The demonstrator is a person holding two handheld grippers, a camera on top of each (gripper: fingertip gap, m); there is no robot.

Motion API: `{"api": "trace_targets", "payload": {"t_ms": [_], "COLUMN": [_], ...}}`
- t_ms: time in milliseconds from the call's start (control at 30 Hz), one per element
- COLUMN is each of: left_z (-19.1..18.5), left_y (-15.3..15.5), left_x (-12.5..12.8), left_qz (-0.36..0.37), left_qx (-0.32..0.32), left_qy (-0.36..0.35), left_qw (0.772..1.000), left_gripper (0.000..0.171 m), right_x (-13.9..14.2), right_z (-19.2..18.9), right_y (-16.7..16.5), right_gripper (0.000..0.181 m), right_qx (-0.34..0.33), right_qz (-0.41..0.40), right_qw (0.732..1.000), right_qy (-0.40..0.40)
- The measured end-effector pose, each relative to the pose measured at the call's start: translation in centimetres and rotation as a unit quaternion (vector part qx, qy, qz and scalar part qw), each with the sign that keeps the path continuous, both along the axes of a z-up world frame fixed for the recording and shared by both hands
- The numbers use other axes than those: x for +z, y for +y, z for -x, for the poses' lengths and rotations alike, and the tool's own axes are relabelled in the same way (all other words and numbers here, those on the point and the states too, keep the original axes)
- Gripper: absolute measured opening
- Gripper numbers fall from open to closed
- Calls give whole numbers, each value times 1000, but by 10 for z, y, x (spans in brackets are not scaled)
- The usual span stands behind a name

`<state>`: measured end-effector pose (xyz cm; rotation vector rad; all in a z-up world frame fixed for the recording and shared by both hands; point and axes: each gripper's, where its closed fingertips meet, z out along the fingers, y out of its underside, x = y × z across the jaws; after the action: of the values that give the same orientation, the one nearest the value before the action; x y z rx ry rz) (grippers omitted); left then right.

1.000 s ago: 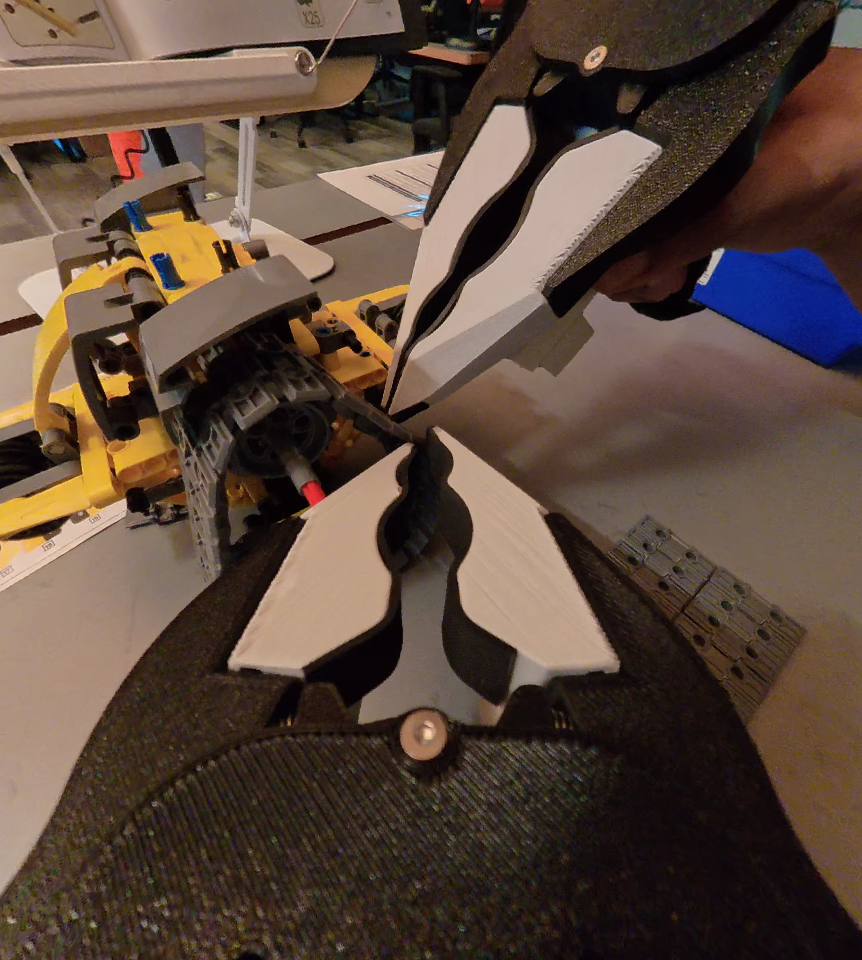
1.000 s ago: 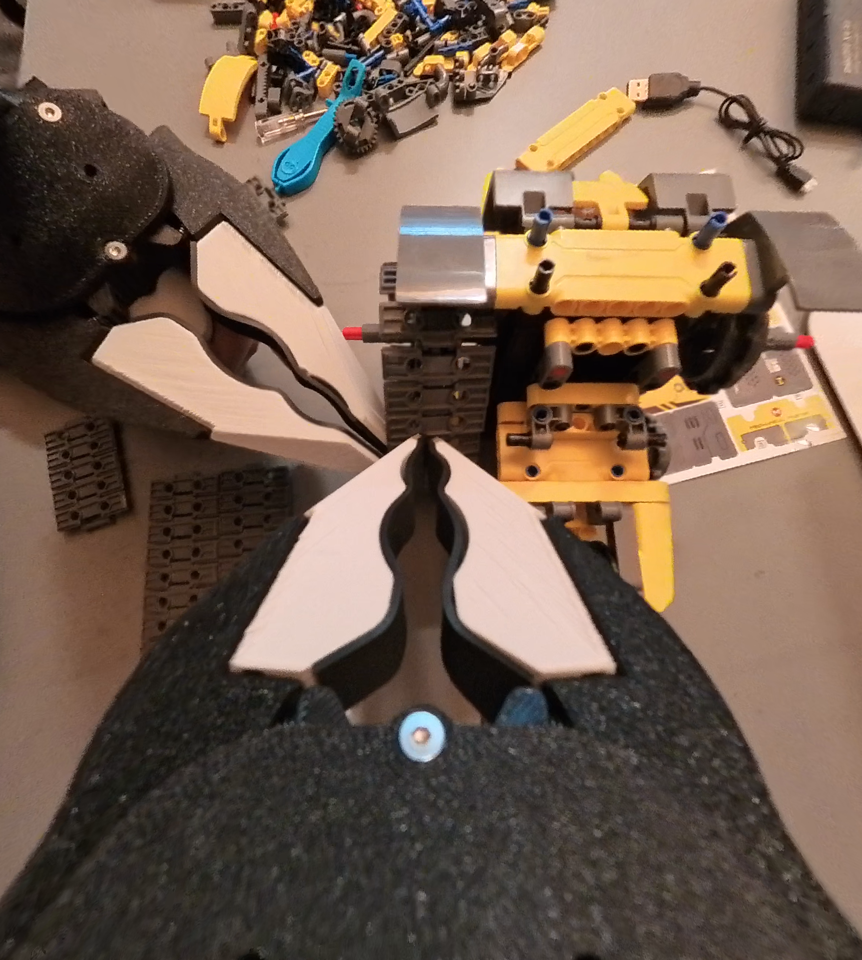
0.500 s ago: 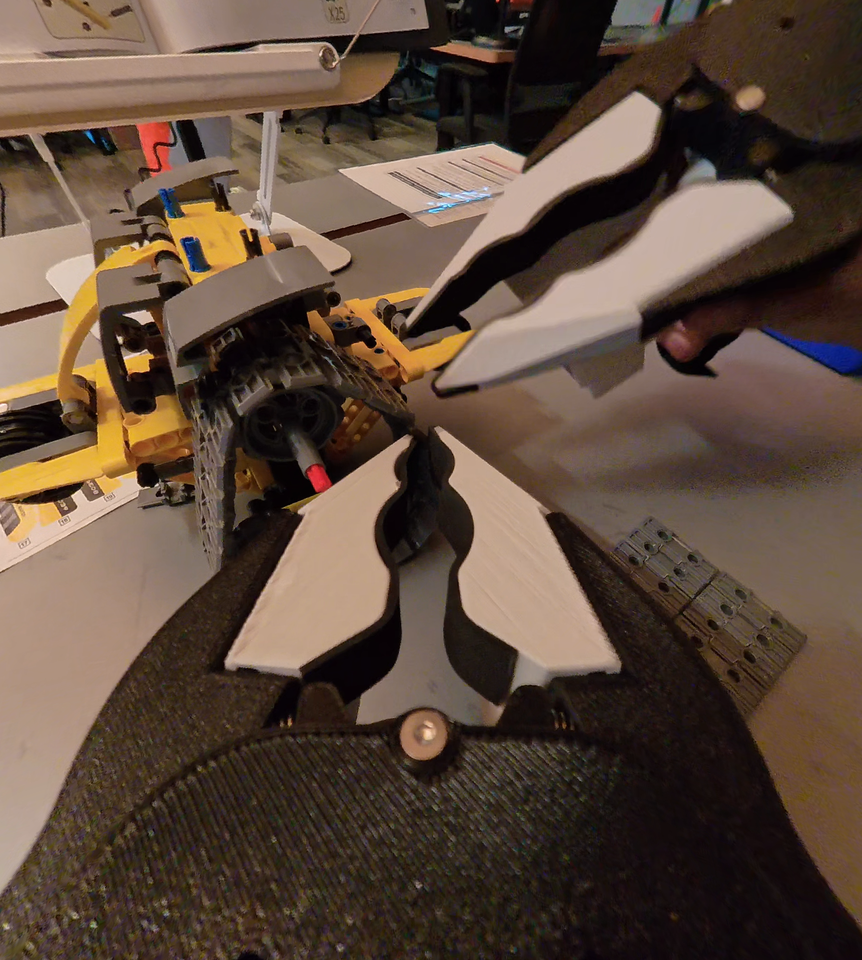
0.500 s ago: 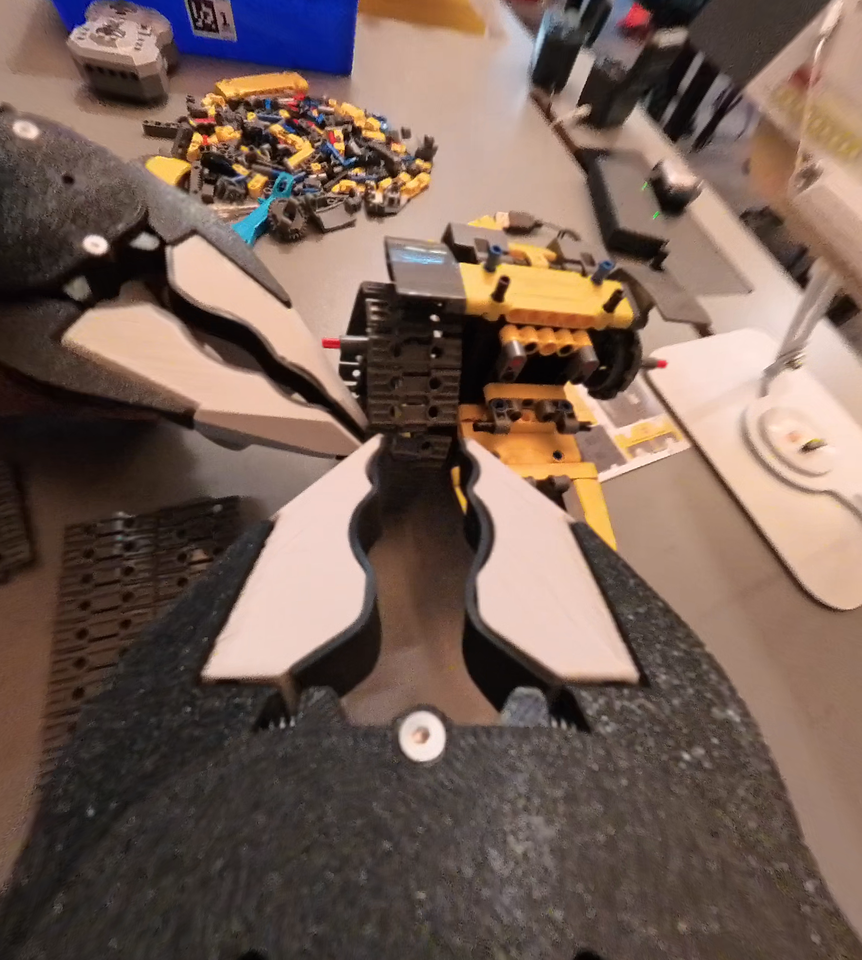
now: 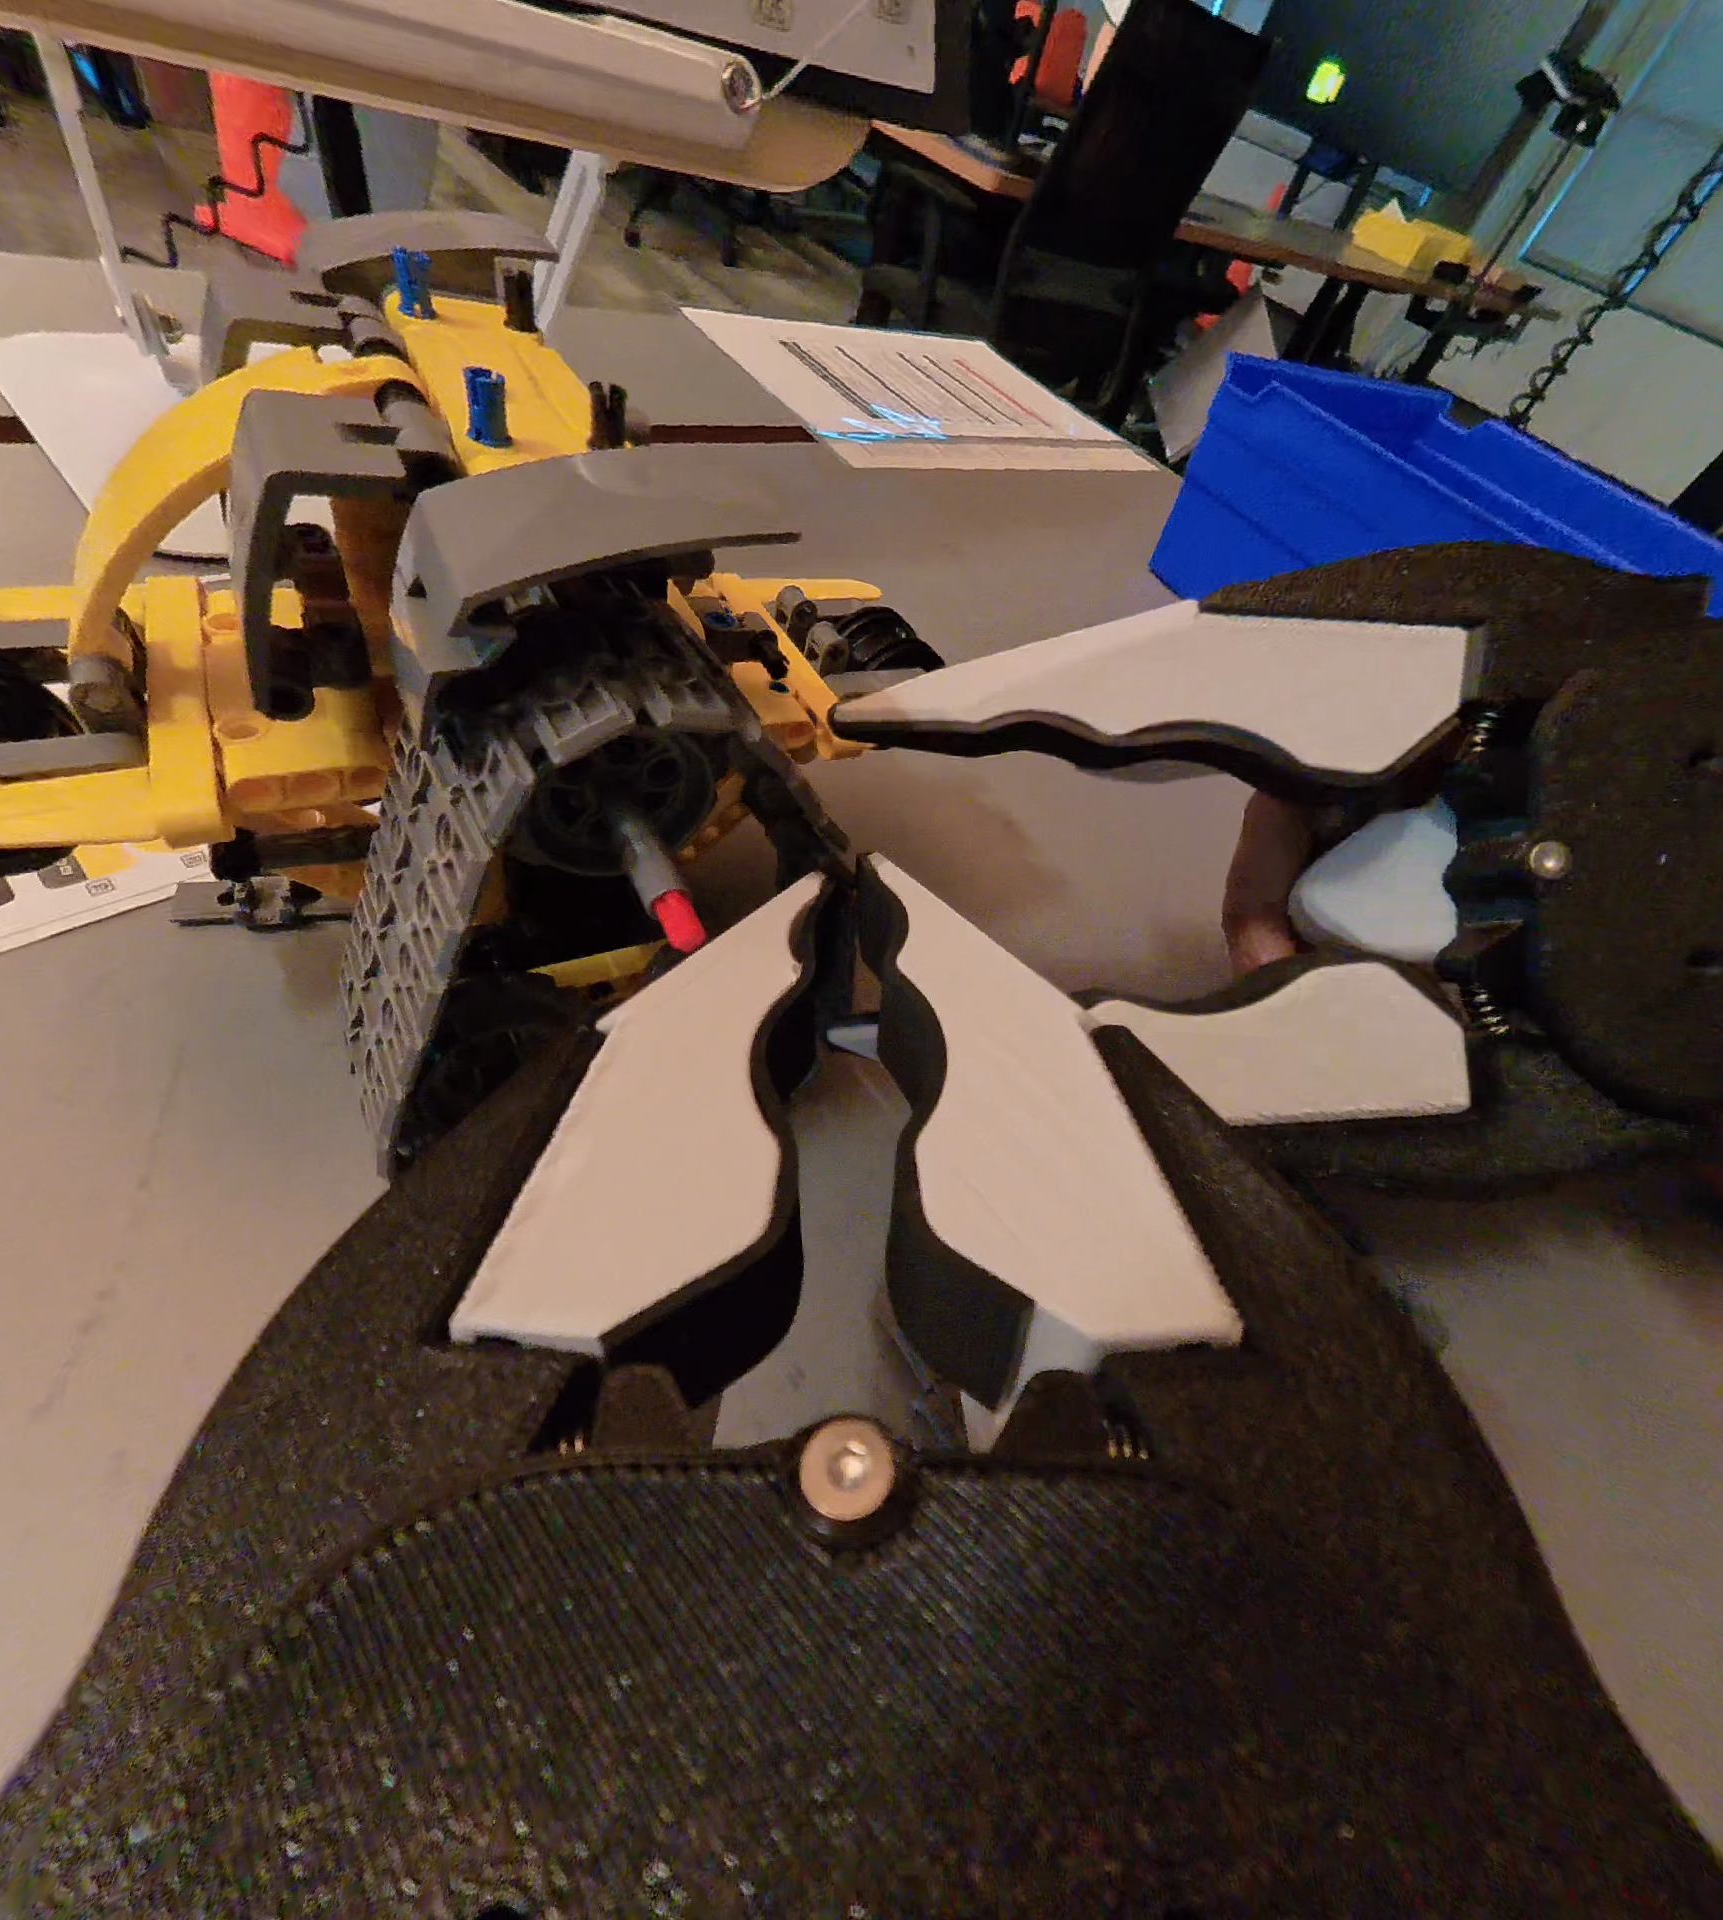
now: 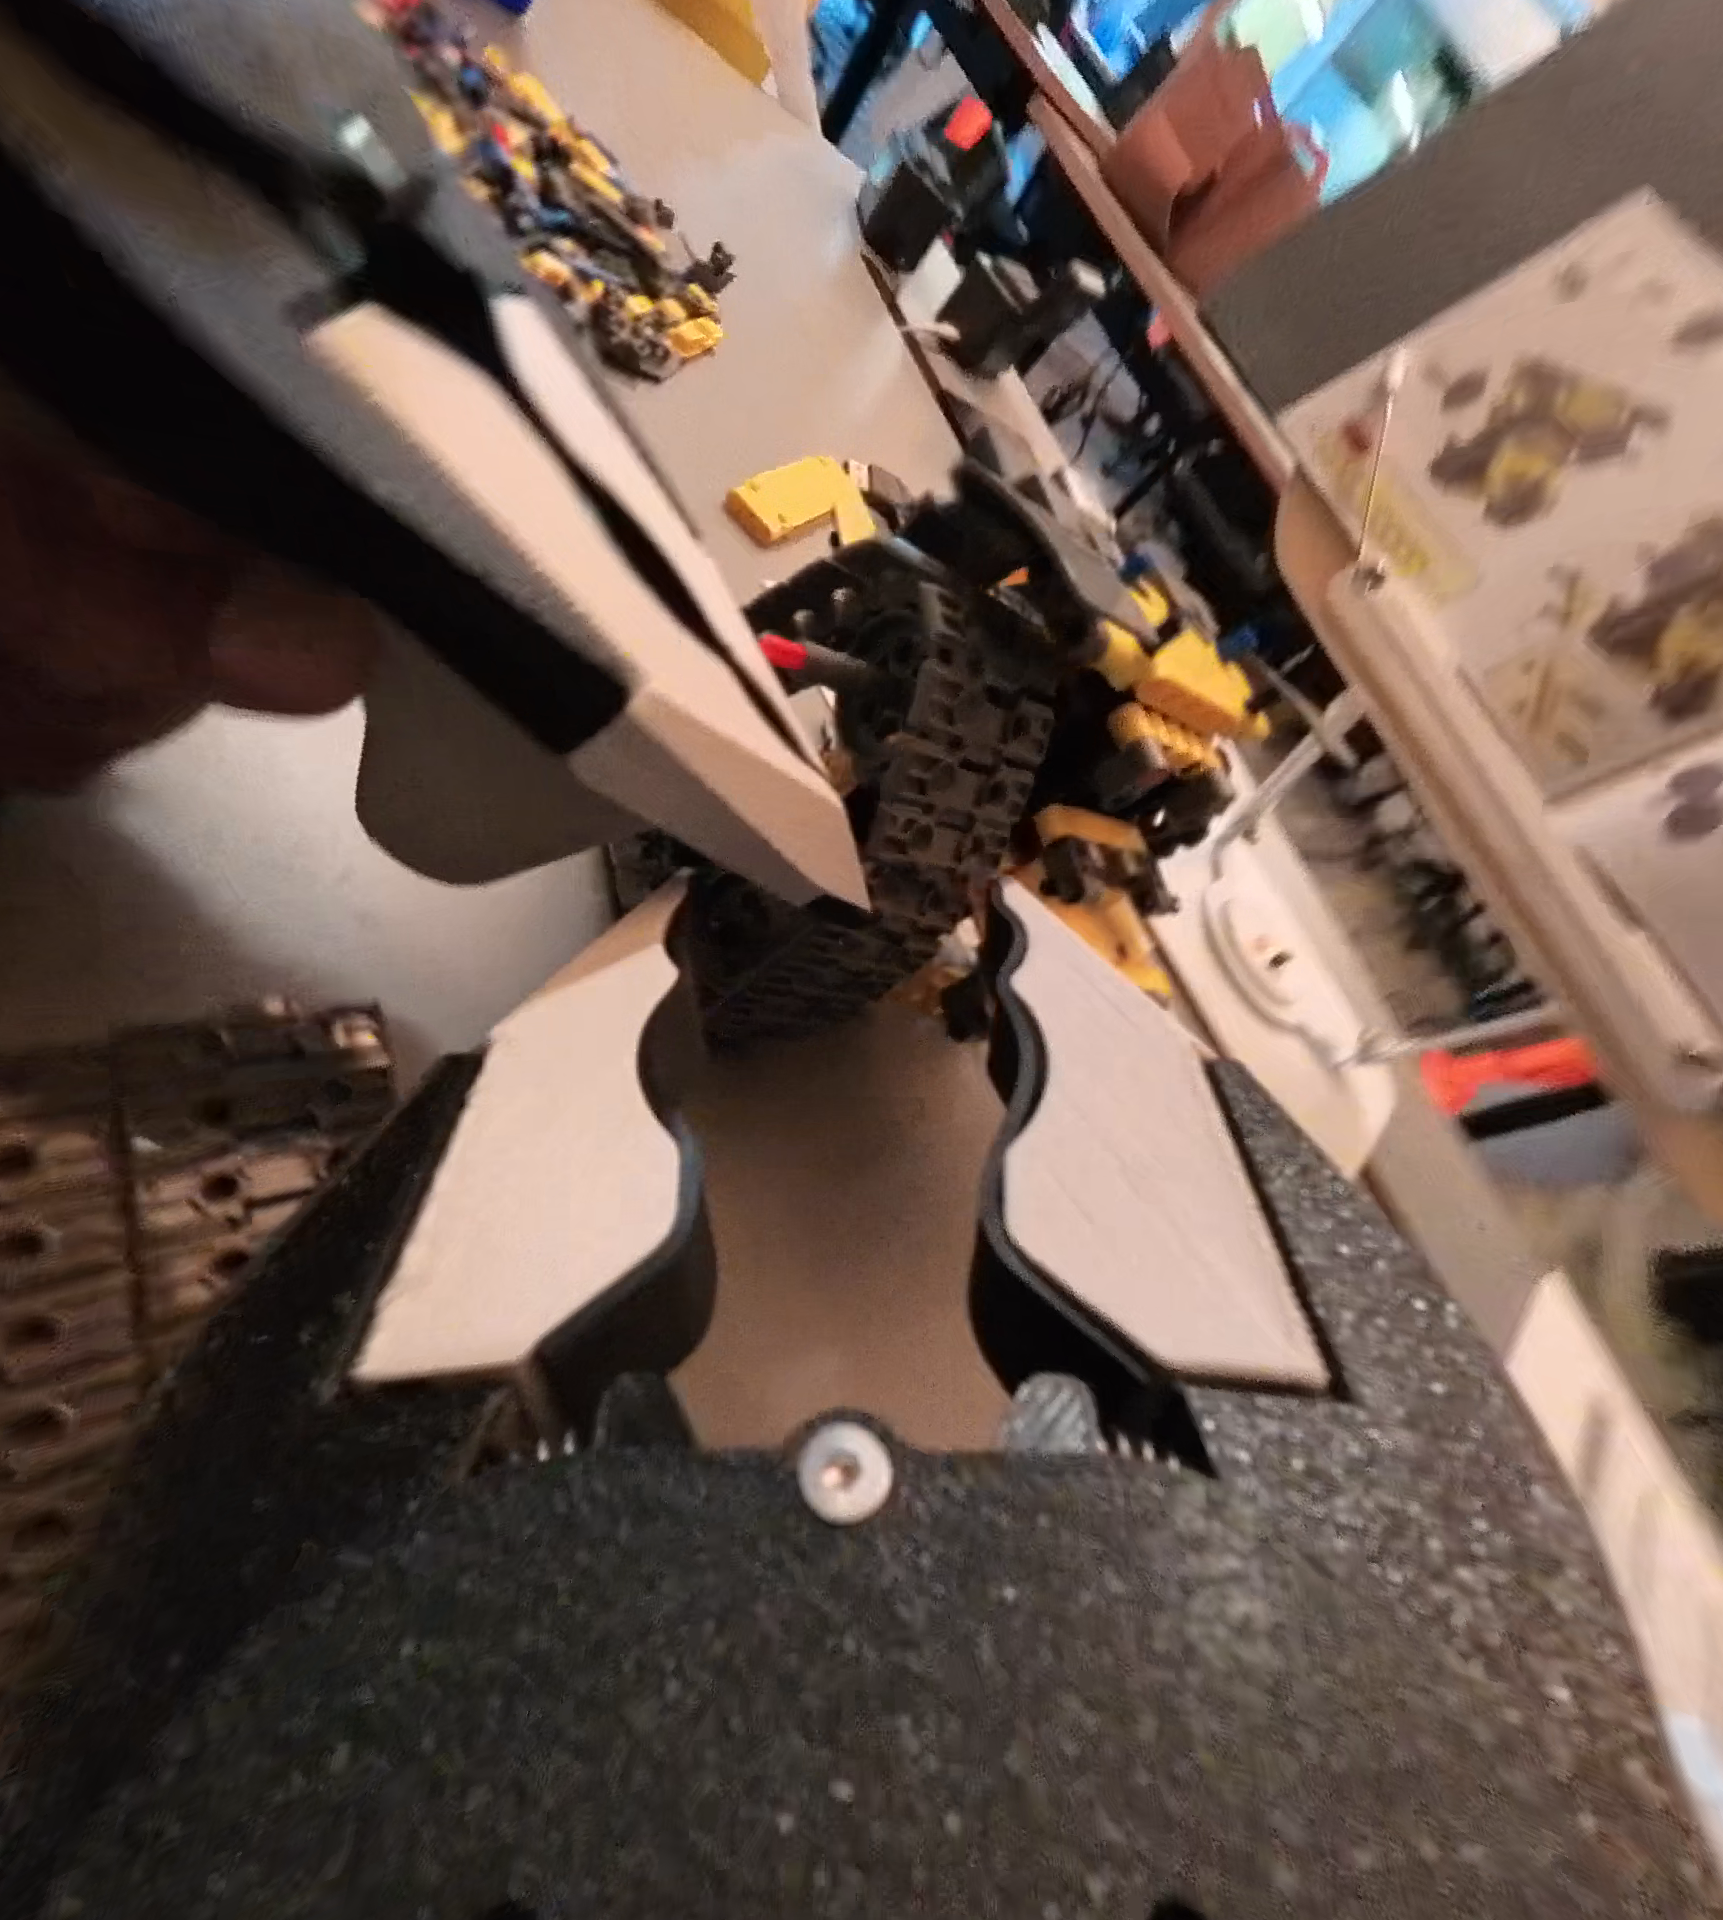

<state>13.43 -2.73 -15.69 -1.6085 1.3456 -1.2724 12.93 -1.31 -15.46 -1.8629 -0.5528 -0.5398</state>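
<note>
Left gripper fingers pinched together on the dark grey track end at the yellow brick vehicle on the tabletop; right gripper fingers apart, straddling the same track; spare track strips lie unattached, so the track looks only partly fitted.

Yellow-and-grey brick-built vehicle model is sitting on the grey table, w/ a dark grey link track looping over its near wheel and a red-tipped axle sticking out. Left gripper, tips nearly closed, is pinching the track's lower end. Right gripper is gaping wide around the track.
</note>
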Motion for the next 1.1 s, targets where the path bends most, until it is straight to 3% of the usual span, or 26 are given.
{"api": "trace_targets", "payload": {"t_ms": [133,267,533,700,1100], "left_z": [0,0,-1,-1,-6], "left_y": [1,0,-1,-2,-3], "left_x": [0,0,1,1,-2], "left_qz": [30,52,49,60,243], "left_qx": [0,-6,-10,-14,-35], "left_qy": [-1,-4,-6,-8,-21], "left_qw": [1000,999,999,998,969], "left_gripper": [0,1,1,14,19], "right_x": [-5,-12,-14,-13,-13], "right_z": [-4,-9,-9,-9,-13], "right_y": [-1,0,0,-1,-3], "right_gripper": [40,23,15,11,10], "right_qx": [-56,-99,-108,-109,-99], "right_qz": [14,20,12,5,-1], "right_qw": [994,990,989,990,992], "right_qy": [95,101,101,95,79]}}
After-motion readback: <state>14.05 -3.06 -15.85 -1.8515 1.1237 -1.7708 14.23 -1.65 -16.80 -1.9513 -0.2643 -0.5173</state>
